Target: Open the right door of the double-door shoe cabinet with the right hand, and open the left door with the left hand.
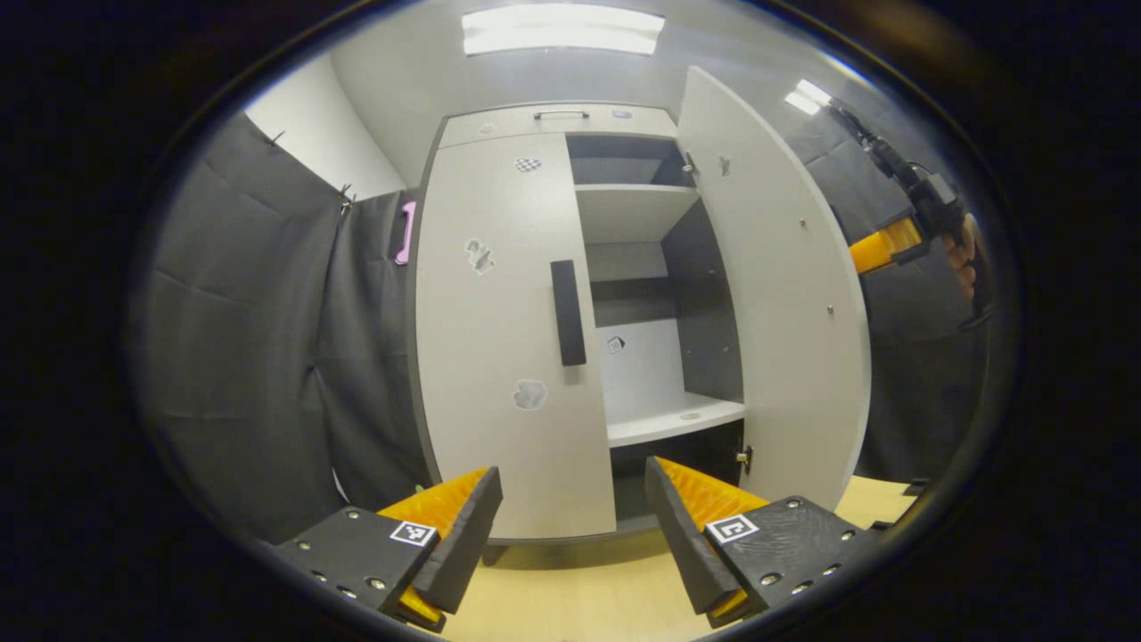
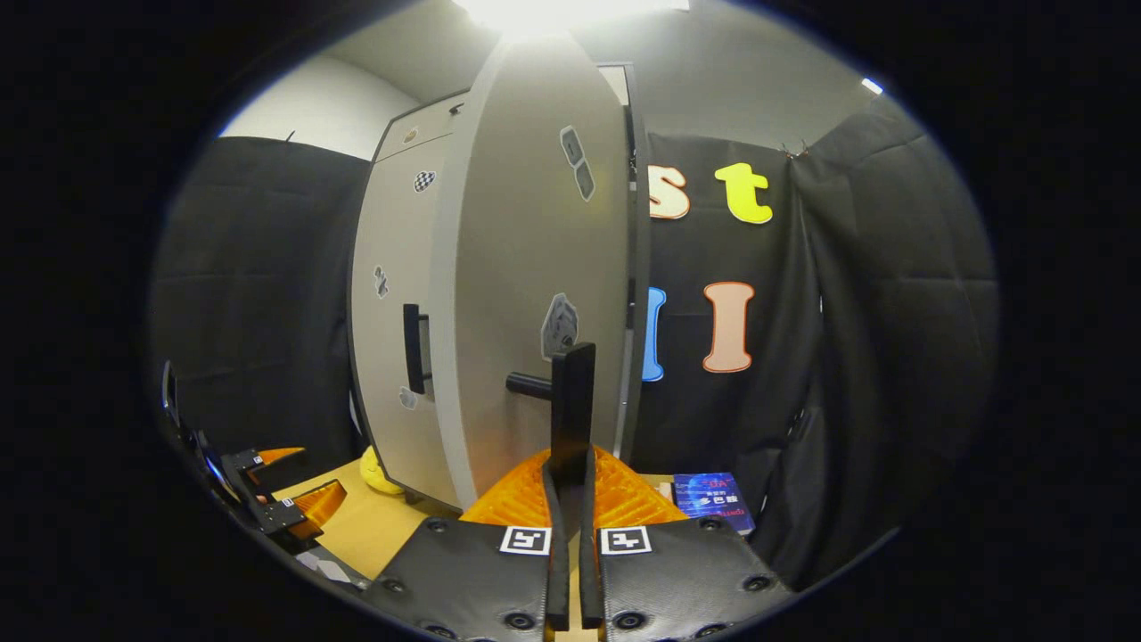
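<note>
Your shoe cabinet (image 1: 499, 357) is pale grey, with a black bar handle (image 1: 568, 312) on its left door. A checkered sticker (image 1: 528, 164) sits near that door's top. A pink hook (image 1: 406, 234) hangs alongside; the floor (image 1: 570, 597) shows light wood; a blue booklet (image 2: 710, 499) lies there.

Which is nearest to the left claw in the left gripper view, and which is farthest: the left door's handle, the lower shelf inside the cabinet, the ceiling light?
From the left claw:
1. Left door's handle, straight ahead on the closed door.
2. Lower shelf, slightly right, set back inside the open half.
3. Ceiling light, high above the cabinet.
</note>
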